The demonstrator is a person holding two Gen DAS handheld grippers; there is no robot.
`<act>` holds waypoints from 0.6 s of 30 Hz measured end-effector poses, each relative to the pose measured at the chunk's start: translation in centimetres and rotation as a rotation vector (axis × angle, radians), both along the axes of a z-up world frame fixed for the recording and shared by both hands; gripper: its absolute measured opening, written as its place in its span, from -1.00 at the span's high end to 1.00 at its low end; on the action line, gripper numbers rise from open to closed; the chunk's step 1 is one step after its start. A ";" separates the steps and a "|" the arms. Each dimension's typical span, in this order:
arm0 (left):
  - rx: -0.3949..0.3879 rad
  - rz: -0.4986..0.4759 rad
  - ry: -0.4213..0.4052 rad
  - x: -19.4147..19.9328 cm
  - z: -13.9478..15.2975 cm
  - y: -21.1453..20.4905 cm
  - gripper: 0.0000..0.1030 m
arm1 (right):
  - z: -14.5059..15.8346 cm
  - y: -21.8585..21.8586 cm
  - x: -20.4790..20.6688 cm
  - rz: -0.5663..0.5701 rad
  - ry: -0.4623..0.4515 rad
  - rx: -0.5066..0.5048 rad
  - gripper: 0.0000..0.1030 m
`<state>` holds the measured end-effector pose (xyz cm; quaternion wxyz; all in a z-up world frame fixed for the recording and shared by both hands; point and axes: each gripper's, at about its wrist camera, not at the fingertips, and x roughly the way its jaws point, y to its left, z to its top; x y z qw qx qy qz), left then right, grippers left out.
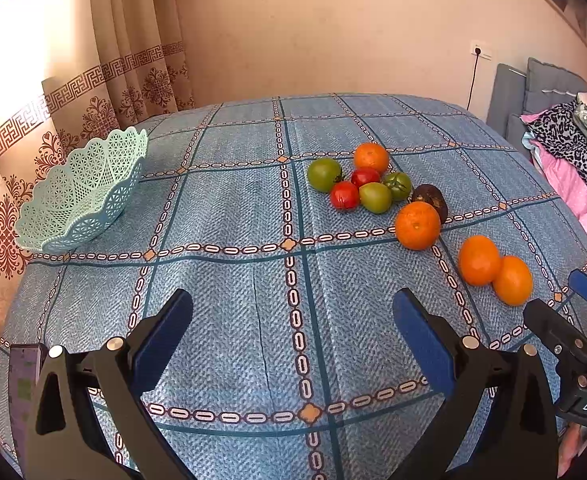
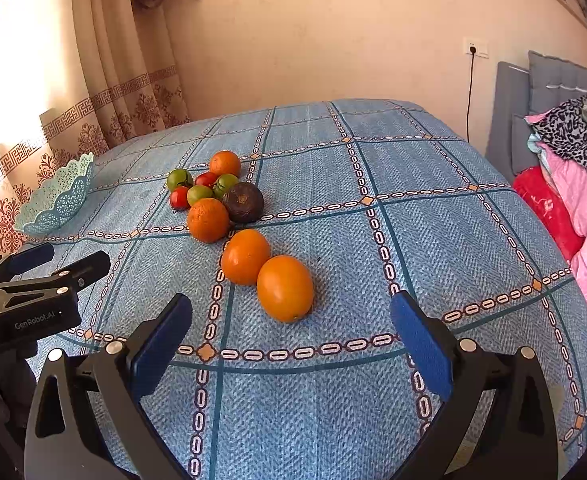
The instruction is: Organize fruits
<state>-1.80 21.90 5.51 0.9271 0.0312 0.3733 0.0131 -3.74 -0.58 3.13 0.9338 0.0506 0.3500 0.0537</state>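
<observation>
Fruit sits in a loose bunch on the blue checked tablecloth [image 1: 229,208], seen first from the left wrist cam: oranges [image 1: 417,225], red tomatoes [image 1: 344,195], green tomatoes [image 1: 324,174] and one dark fruit [image 1: 431,199], half hidden behind an orange, kind unclear. Mint lattice basket [image 1: 81,192] sits alone at 10 o'clock, close to the cloth's left edge and curtain. Left gripper [image 1: 293,332] hangs low w/ fingers spread wide, nothing between them; bare cloth ahead of it. Right gripper [image 1: 573,320] pokes in at 3 o'clock, mostly cut off. A flat device at 8 o'clock is too cropped to identify.

Right wrist cam: right gripper [image 2: 291,336] also spread and empty, nearest orange [image 2: 284,288] just ahead at 12 o'clock, touching a second one. Rest of the bunch lies beyond toward 11. Wide open cloth from 1 to 4 o'clock. Left gripper [image 2: 59,262] shows at 9 o'clock, body partly out of frame. Basket [image 2: 59,200] at 10, well apart from the fruit.
</observation>
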 end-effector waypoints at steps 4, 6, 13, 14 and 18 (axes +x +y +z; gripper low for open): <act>-0.004 -0.001 0.000 0.1 0.0 0.0 -0.96 | -0.2 0.2 0.4 -0.006 0.016 -0.012 -0.91; 0.014 0.002 -0.007 0.1 -0.2 -0.1 -0.96 | -0.4 0.3 0.6 -0.008 0.025 -0.020 -0.91; 0.022 -0.004 0.003 0.6 -0.5 -0.3 -0.96 | -0.6 0.6 1.0 -0.003 0.031 -0.030 -0.91; 0.024 -0.008 0.004 0.7 -0.4 -0.4 -0.96 | -0.7 0.6 1.0 -0.003 0.032 -0.029 -0.91; 0.023 -0.022 0.010 1.2 -0.5 -0.7 -0.96 | -0.8 0.5 1.6 0.000 0.041 -0.025 -0.91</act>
